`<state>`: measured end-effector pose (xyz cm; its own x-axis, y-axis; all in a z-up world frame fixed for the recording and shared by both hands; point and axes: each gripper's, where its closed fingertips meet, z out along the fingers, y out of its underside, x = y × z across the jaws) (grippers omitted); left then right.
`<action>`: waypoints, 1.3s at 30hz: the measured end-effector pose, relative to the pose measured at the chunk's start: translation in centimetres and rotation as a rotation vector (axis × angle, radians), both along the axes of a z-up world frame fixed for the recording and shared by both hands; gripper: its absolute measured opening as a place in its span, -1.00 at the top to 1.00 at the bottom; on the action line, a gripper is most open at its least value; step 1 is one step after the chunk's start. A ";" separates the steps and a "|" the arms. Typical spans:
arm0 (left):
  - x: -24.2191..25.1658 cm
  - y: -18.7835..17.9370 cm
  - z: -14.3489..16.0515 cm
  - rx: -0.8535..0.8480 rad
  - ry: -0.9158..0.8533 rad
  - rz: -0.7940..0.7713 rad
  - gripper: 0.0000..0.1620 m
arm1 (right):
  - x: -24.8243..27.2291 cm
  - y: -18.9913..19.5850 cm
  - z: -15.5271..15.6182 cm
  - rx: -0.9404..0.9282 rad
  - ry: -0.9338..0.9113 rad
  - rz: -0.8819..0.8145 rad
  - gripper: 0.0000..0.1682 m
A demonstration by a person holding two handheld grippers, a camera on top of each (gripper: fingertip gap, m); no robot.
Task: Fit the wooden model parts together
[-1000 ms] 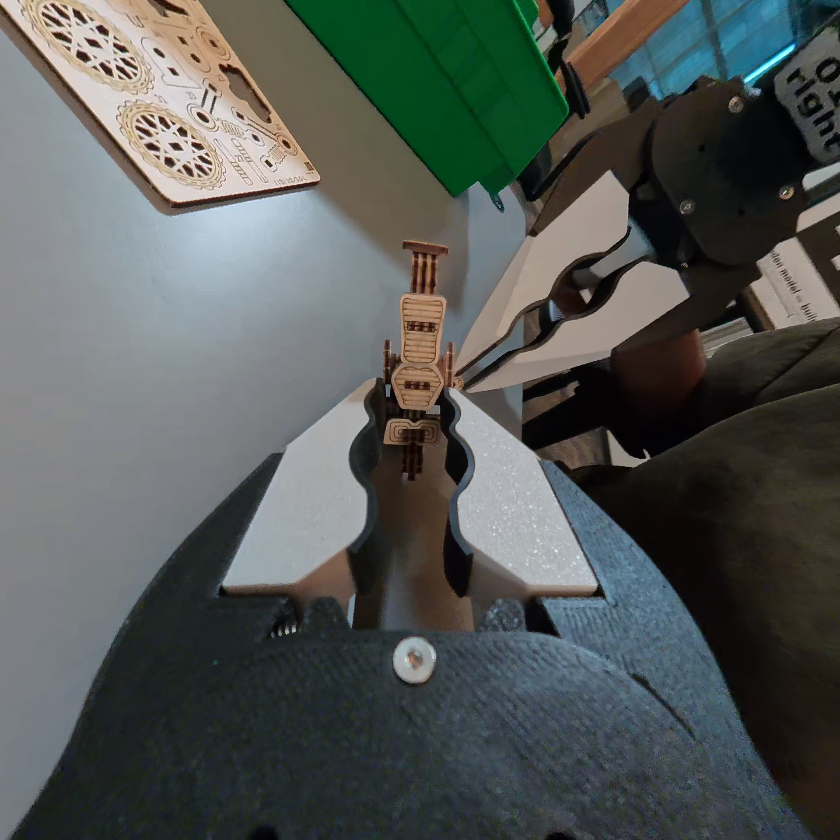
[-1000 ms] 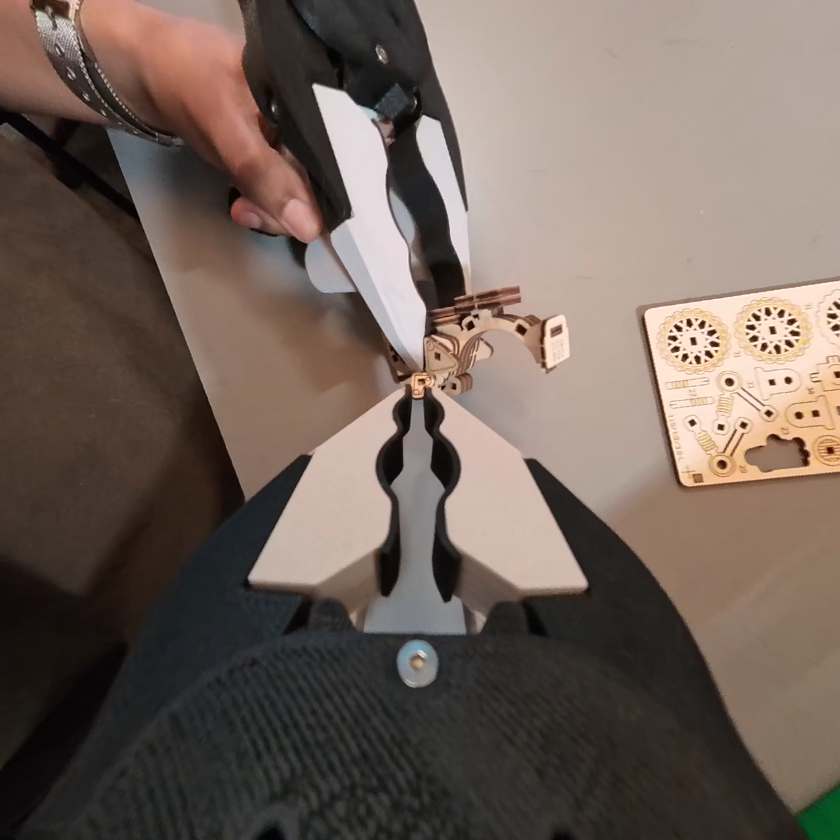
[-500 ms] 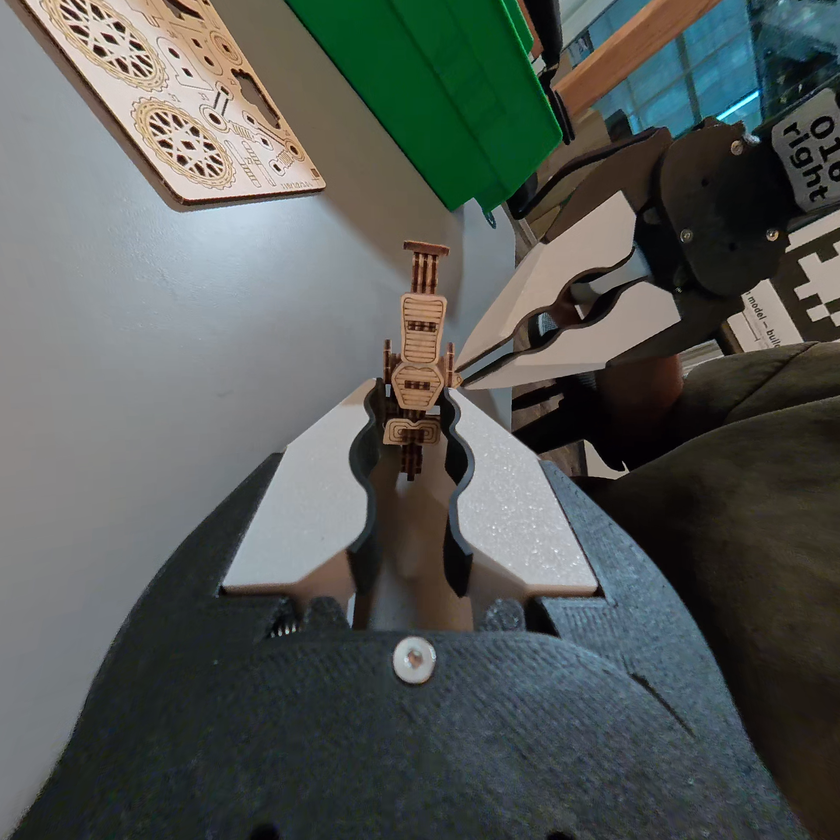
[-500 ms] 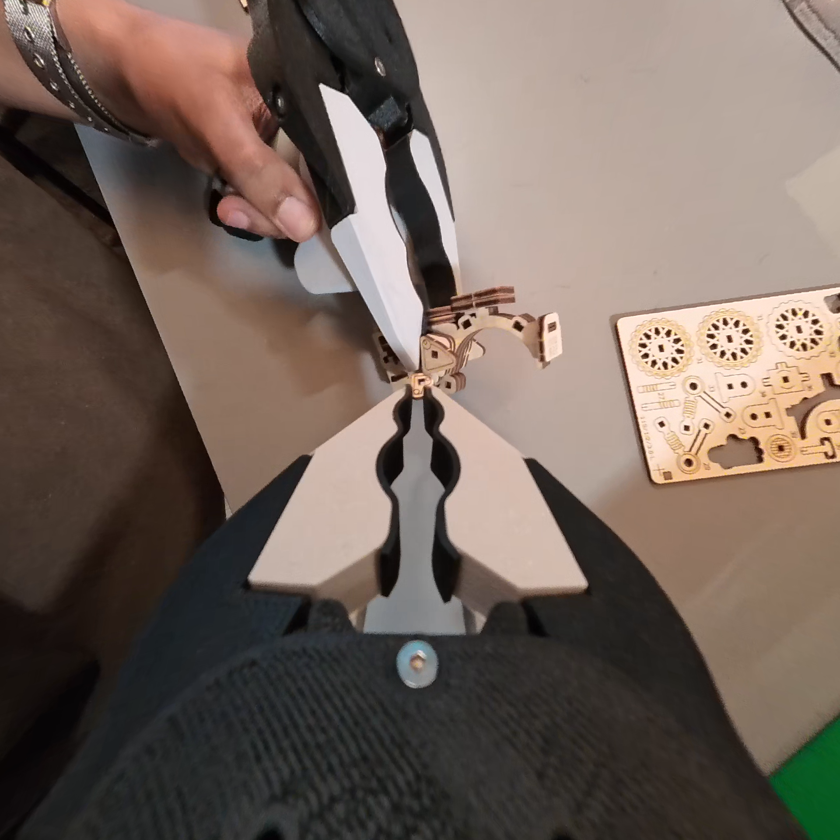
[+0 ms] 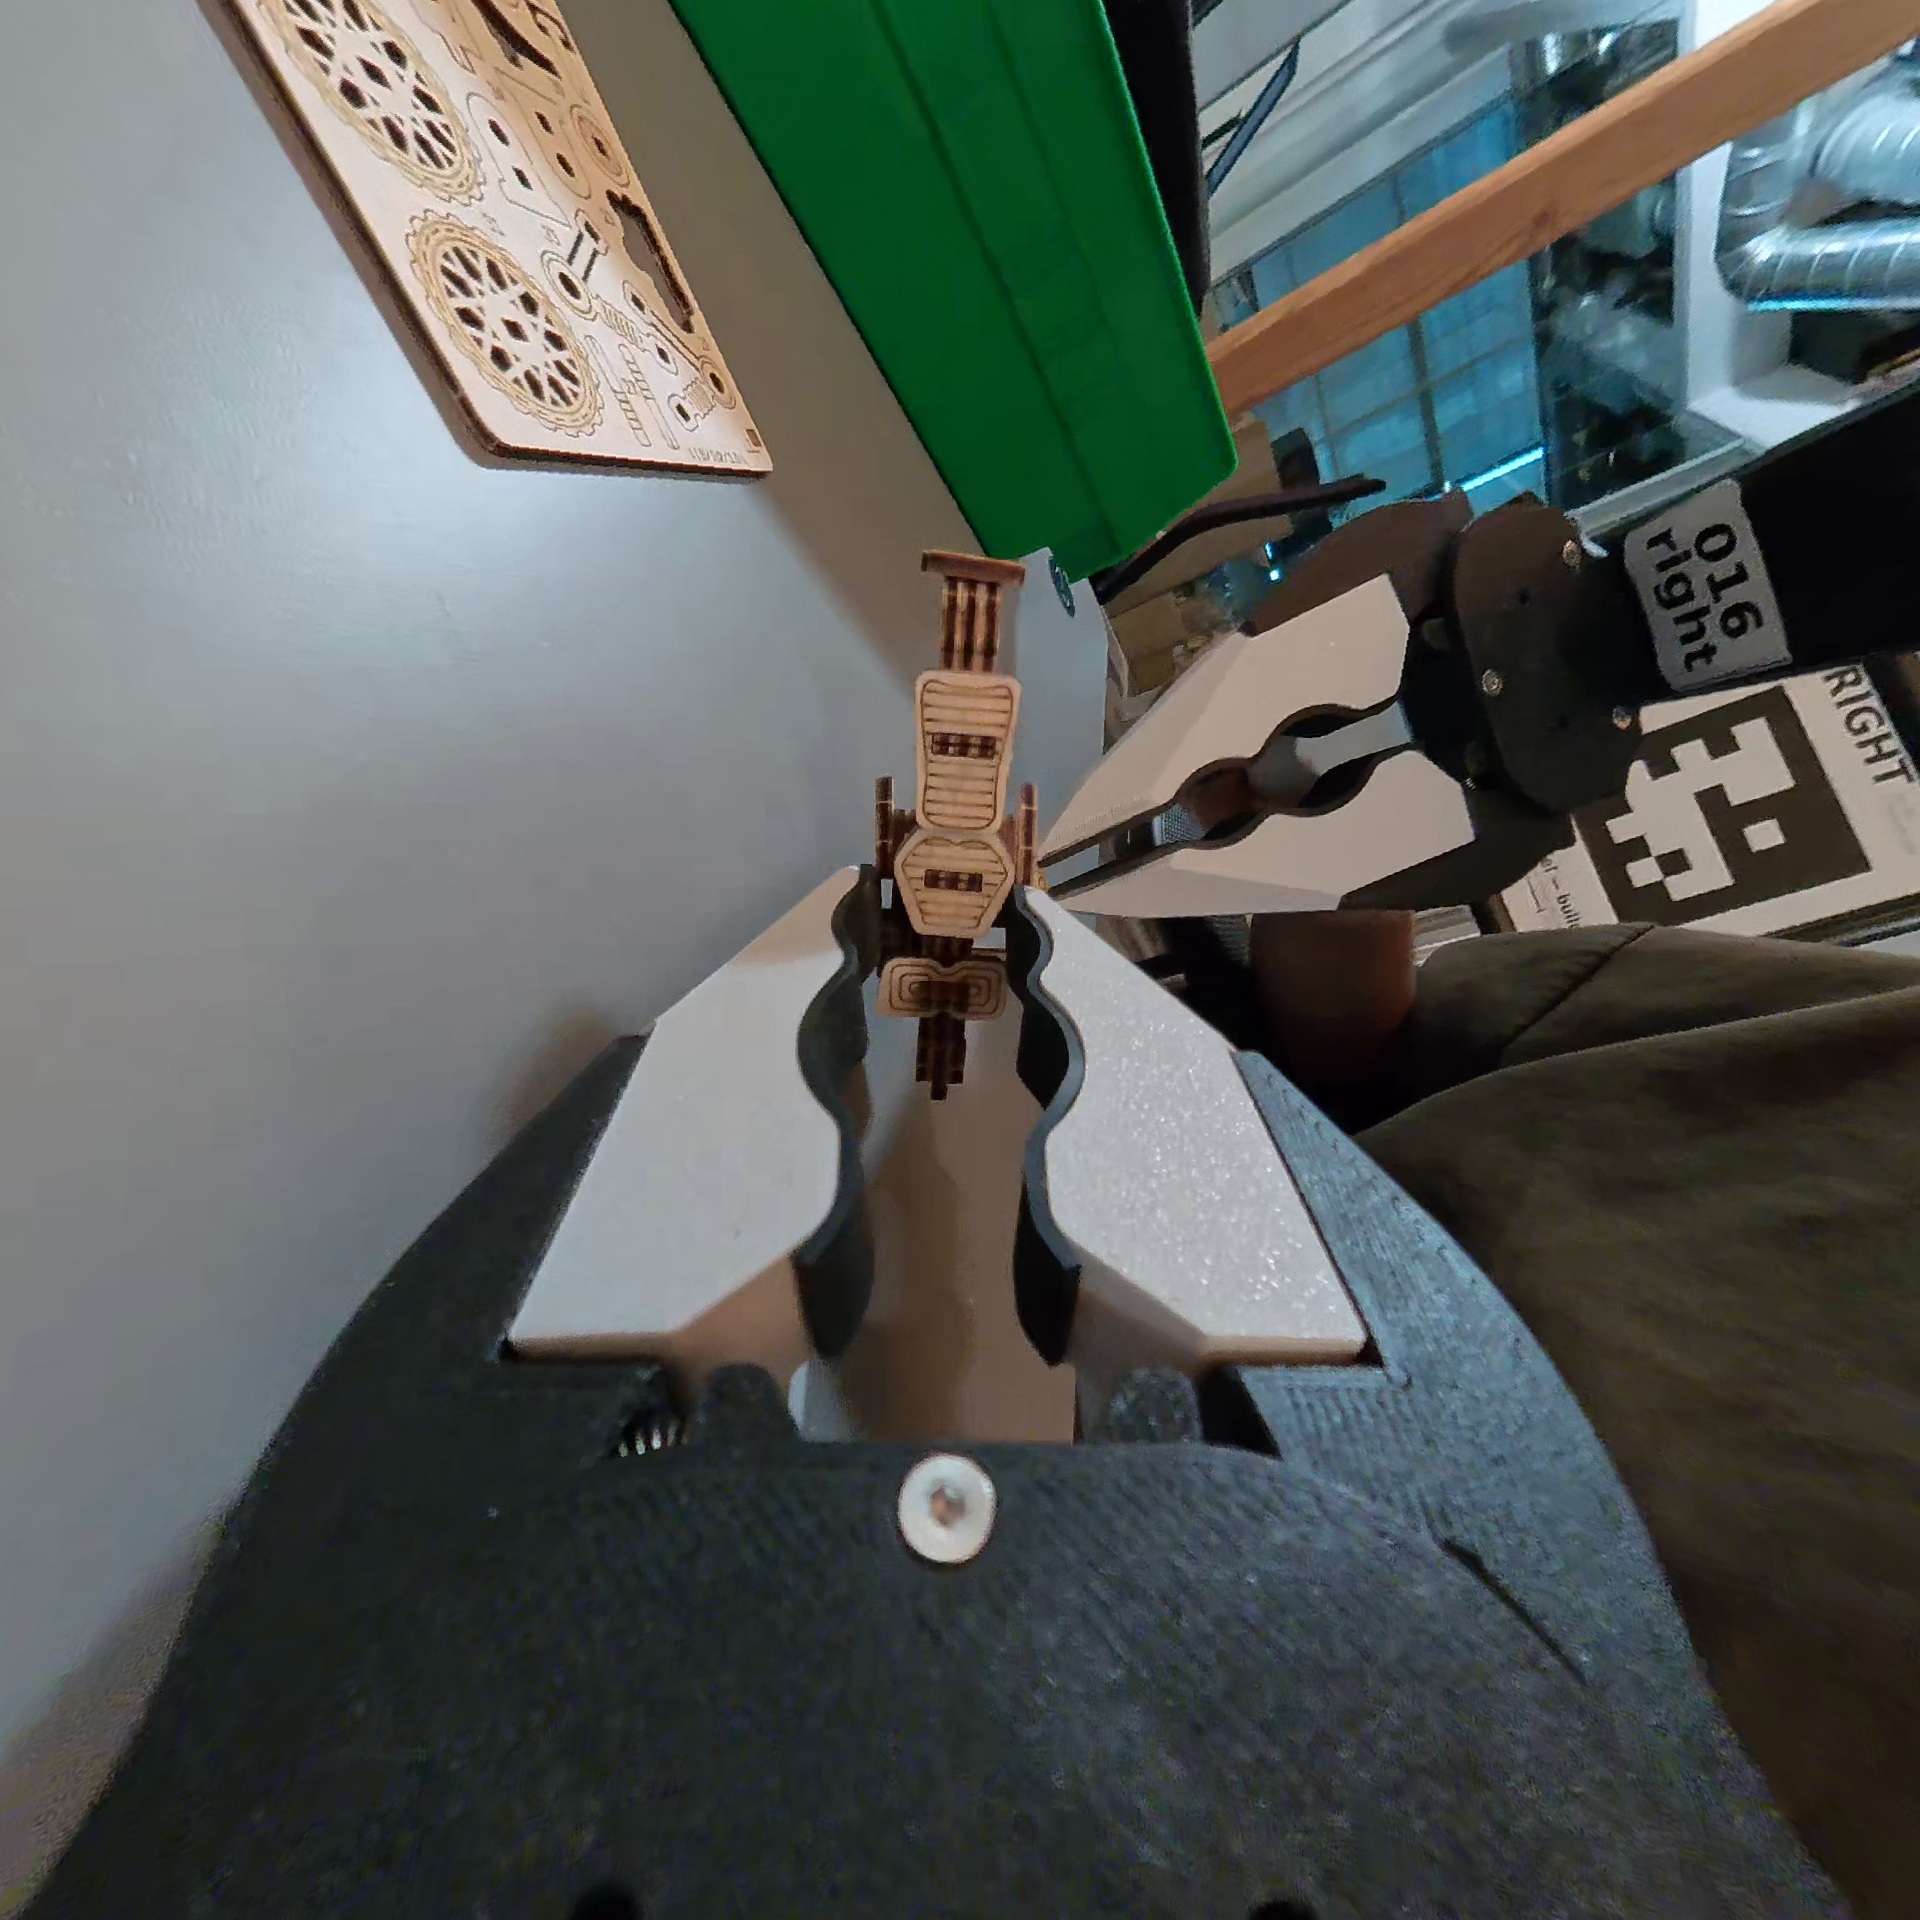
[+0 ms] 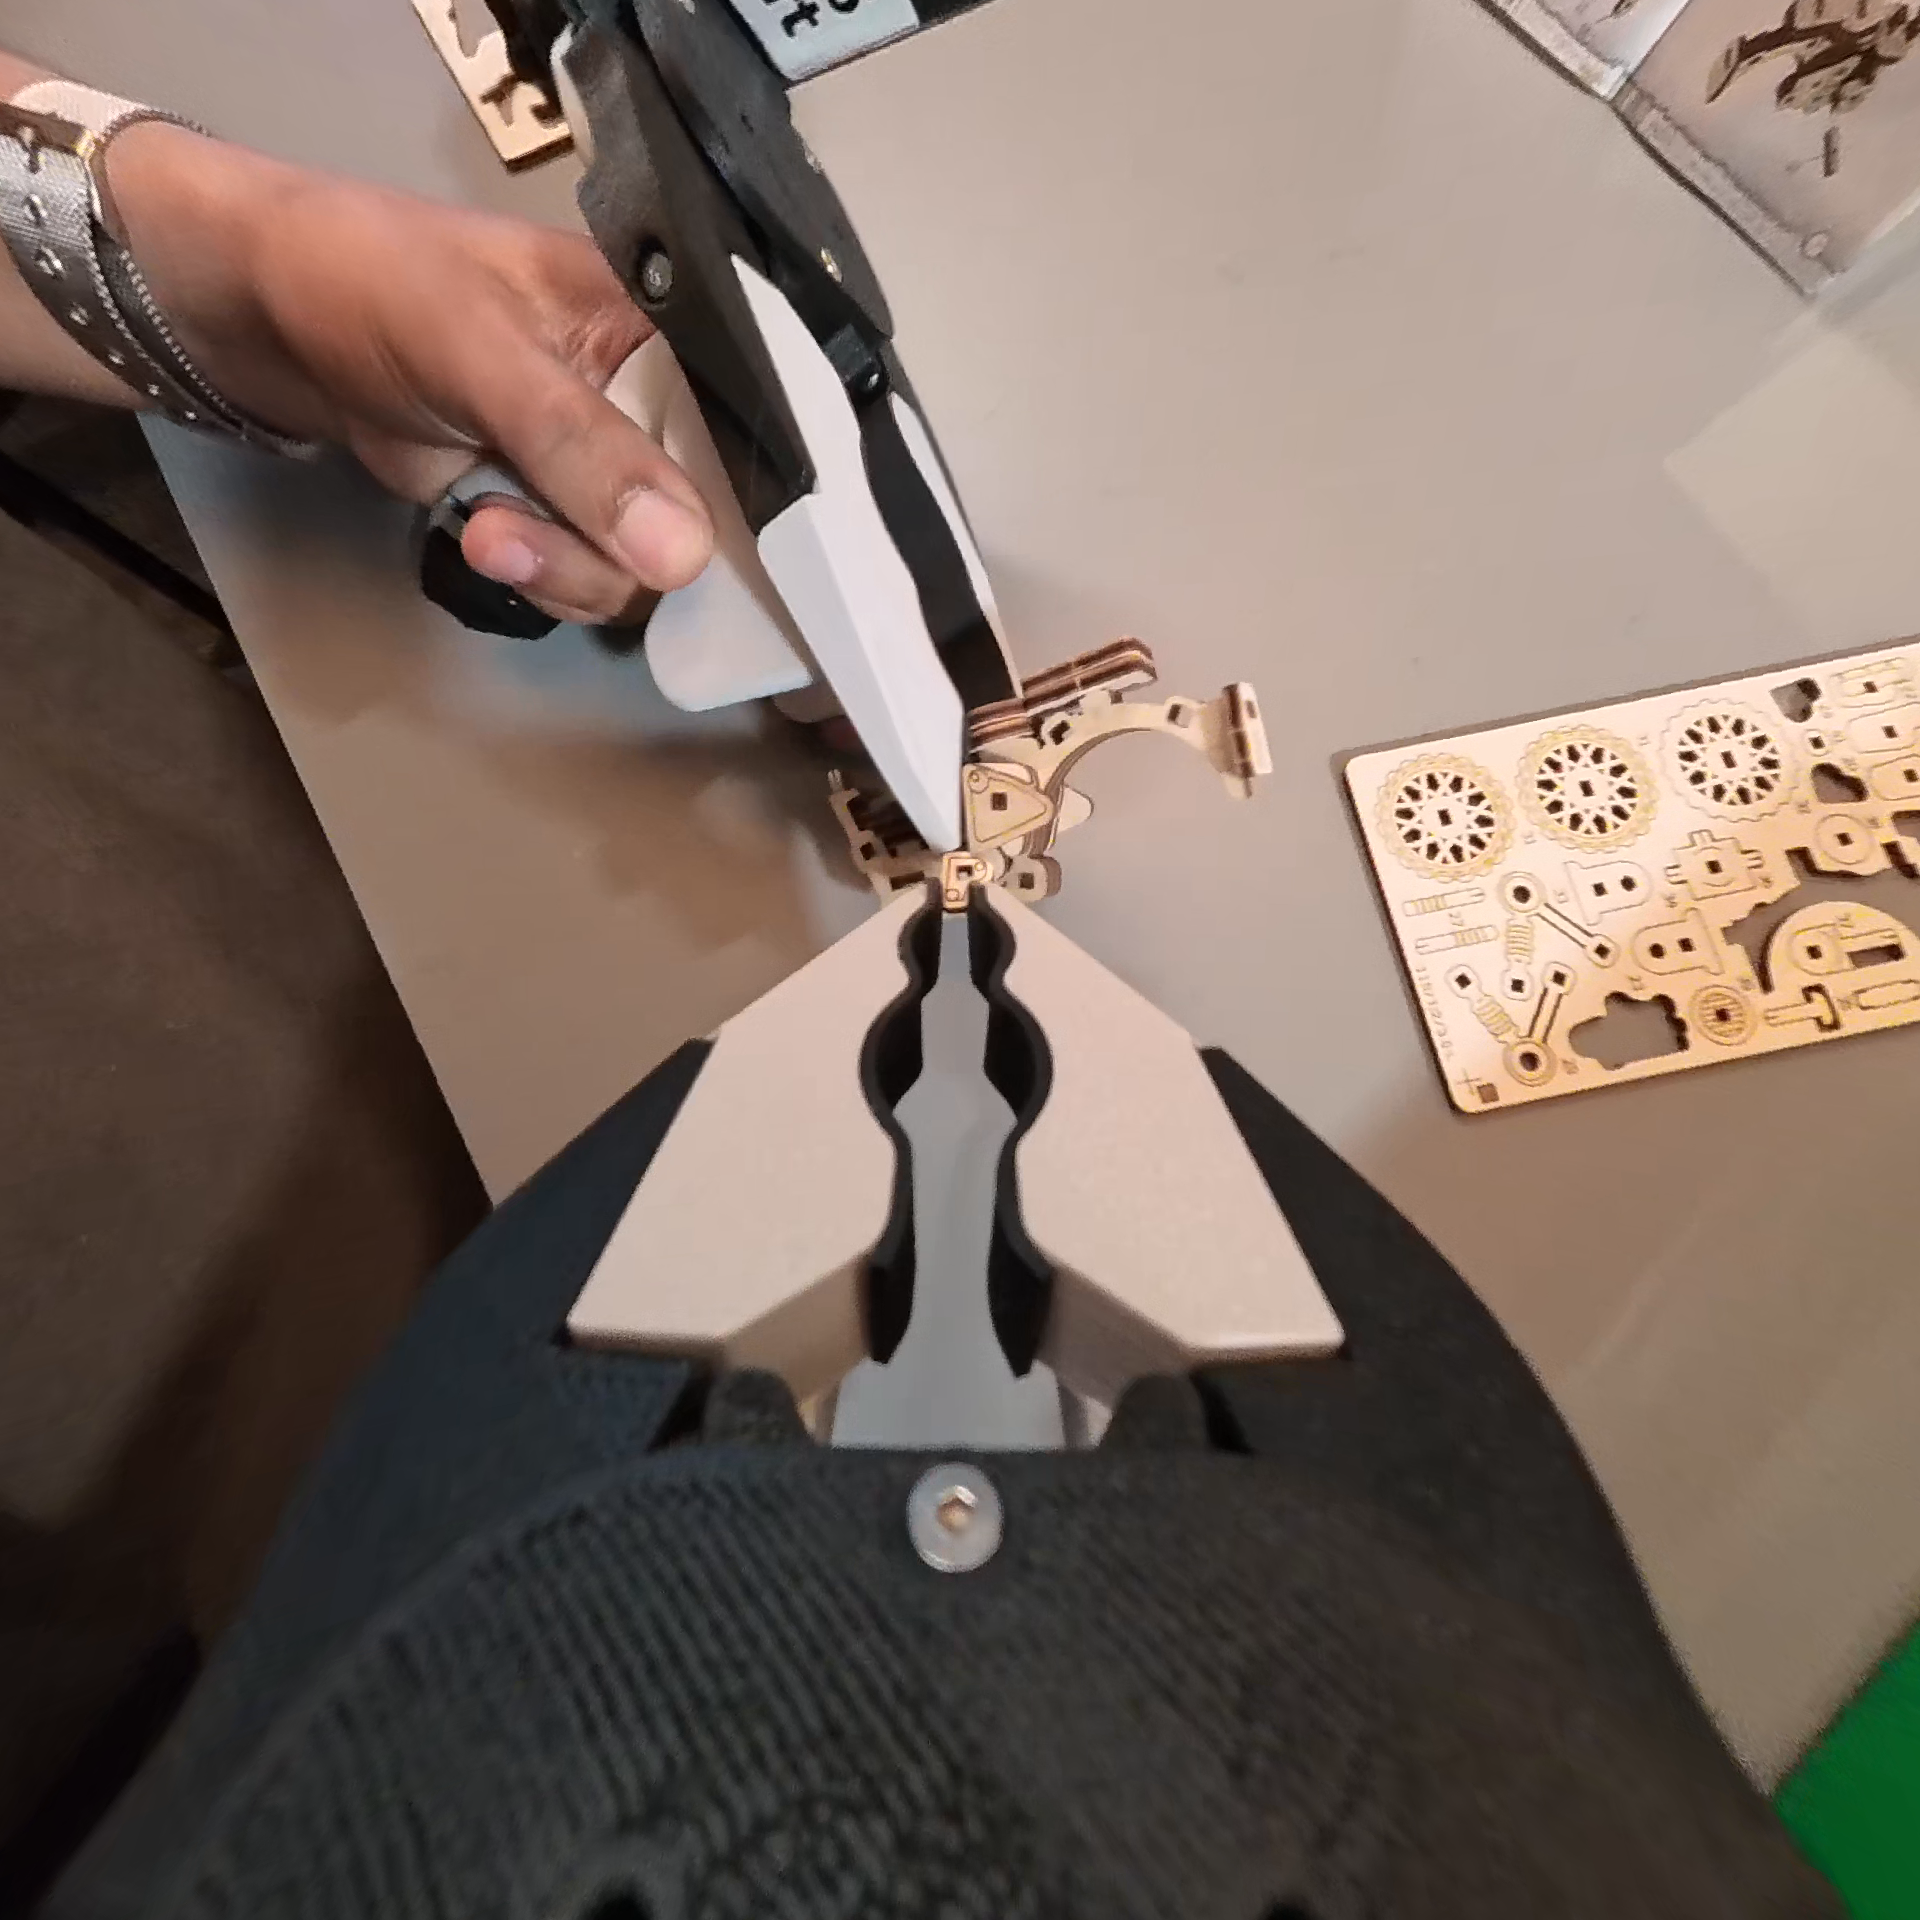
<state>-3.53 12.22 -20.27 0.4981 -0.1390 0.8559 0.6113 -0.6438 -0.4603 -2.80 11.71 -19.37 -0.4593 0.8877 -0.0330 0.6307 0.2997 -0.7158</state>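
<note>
Two tools meet above a plain grey counter (image 6: pixel 1351 416). Left tool (image 5: pixel 940 899) clamps the wooden model (image 5: pixel 961 821). Right tool (image 6: pixel 956 904) pinches a small wooden part (image 6: pixel 961 873) against the model's side. One wooden parts sheet (image 6: pixel 1683 873) lies flat nearby. Green bin (image 5: pixel 997 260) stands at the counter's far edge, contents hidden; windows and a wooden rail (image 5: pixel 1538 197) show beyond.

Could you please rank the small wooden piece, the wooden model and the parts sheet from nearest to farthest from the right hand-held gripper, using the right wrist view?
1. Small wooden piece: pinched at the right hand-held gripper tips.
2. Wooden model: just beyond the tips.
3. Parts sheet: off to the right on the table.
</note>
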 end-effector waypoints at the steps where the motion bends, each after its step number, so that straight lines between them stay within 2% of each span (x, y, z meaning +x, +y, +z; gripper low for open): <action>1: -0.1 0.0 0.0 -0.002 -0.002 0.004 0.73 | -0.1 0.0 0.0 0.005 0.002 -0.009 0.96; 14: -0.2 0.1 0.0 0.009 0.020 0.021 0.72 | -0.4 0.7 0.2 -0.001 -0.012 -0.110 0.97; 25: -0.3 0.3 -0.1 0.003 0.023 0.035 0.72 | -0.4 0.5 -0.1 0.048 -0.004 -0.092 0.96; 39: -0.5 0.3 0.7 -0.001 -0.142 0.041 0.73 | -0.7 0.4 0.4 0.049 0.051 -0.069 0.96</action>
